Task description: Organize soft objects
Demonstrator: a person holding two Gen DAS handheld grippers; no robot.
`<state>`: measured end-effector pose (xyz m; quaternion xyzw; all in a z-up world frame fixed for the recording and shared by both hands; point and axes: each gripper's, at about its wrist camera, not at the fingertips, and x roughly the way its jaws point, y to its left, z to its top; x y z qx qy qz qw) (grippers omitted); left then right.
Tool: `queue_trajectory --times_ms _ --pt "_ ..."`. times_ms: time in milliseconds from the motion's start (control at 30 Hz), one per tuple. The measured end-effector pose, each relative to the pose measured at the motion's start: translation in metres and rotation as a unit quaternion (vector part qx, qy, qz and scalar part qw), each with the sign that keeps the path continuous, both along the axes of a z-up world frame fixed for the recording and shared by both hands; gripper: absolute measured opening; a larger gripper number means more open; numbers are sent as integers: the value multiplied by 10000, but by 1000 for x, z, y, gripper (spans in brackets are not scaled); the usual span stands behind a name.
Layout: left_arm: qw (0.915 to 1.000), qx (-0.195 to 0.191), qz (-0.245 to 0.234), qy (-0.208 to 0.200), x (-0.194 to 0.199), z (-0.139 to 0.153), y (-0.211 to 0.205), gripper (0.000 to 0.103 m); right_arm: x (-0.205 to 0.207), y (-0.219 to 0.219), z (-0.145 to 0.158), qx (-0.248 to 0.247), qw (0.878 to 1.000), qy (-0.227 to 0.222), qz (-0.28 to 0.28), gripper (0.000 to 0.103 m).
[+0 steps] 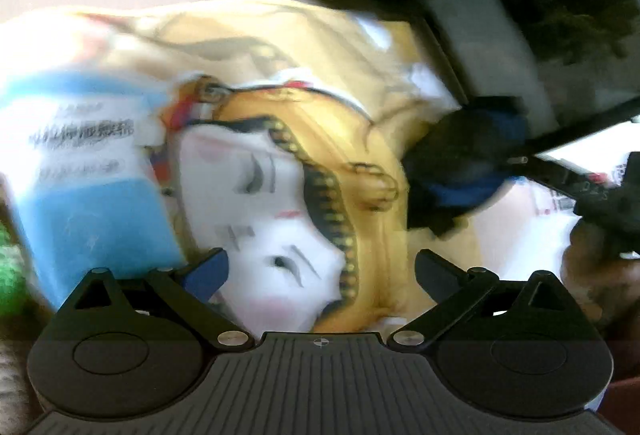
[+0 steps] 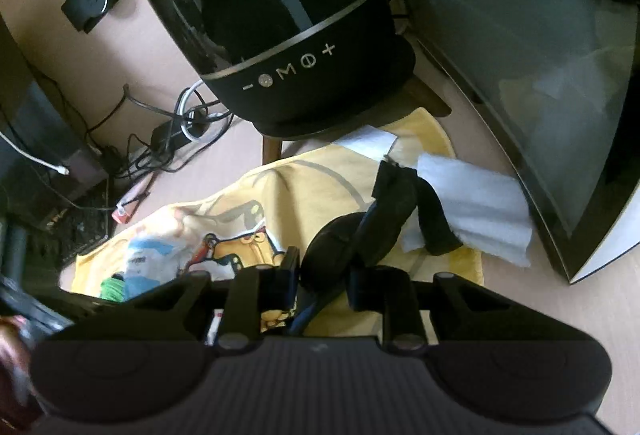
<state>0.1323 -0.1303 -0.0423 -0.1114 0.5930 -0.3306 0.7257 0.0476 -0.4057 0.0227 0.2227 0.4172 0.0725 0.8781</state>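
Observation:
A yellow cloth [image 1: 360, 139] printed with a cartoon face lies spread on the floor, also seen in the right wrist view [image 2: 280, 187]. My left gripper [image 1: 322, 271] hovers close above the printed face, open, nothing between its fingers. A black eye mask with blue trim and a strap [image 2: 384, 211] hangs just above the cloth, my right gripper [image 2: 324, 283] shut on its lower end. In the blurred left wrist view the mask [image 1: 460, 163] sits at the right. A blue and white packet [image 1: 88, 187] rests on the cloth's left part.
A white tissue [image 2: 480, 211] lies on the cloth's far right corner. A black domed device [image 2: 280, 35] stands on a wooden stool behind the cloth. A dark screen [image 2: 520, 55] leans at the right. Tangled cables [image 2: 172, 123] lie at the left. A green soft thing [image 2: 112, 287] adjoins the packet.

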Motion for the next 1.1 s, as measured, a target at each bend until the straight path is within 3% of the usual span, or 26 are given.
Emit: queue_trajectory --times_ms 133,300,367,400,467,500,633,733,833,933,967,1033,1100 --pt "9998 77 113 -122 0 -2 16 101 -4 -9 10 121 9999 -101 -51 24" --pt "9990 217 300 -253 1 -2 33 101 -3 8 23 -551 9979 -231 261 24" --pt "9980 364 344 -390 0 0 33 101 -3 7 31 -728 9969 -257 148 17" --pt "9971 472 338 -488 -2 1 33 101 -5 6 37 -1161 9925 -385 -30 17" --pt "9966 505 389 -519 -2 2 38 101 -1 -4 45 -1305 9910 -279 -79 18" --pt "9967 487 423 -503 -1 2 39 101 0 -8 47 -1052 9942 -219 -51 18" --pt "9949 675 530 -521 1 3 49 101 9 22 55 -819 9946 -416 475 18" --pt "9943 792 572 -423 1 4 62 101 26 60 41 -636 9924 -216 1029 19" --pt "9980 341 525 -127 -3 12 76 101 40 103 15 -1013 9795 48 1743 21" --pt "9986 -381 361 -31 -14 34 86 101 46 116 12 -1064 9756 128 1918 36" --pt "9978 -592 289 -109 -19 46 89 101 42 111 20 -944 9761 47 1958 47" --pt "9957 -793 214 -433 -32 72 100 101 33 97 37 -770 9777 -142 1951 63" --pt "9942 -701 352 -737 -40 90 119 101 21 77 47 -801 9811 -262 1742 67"
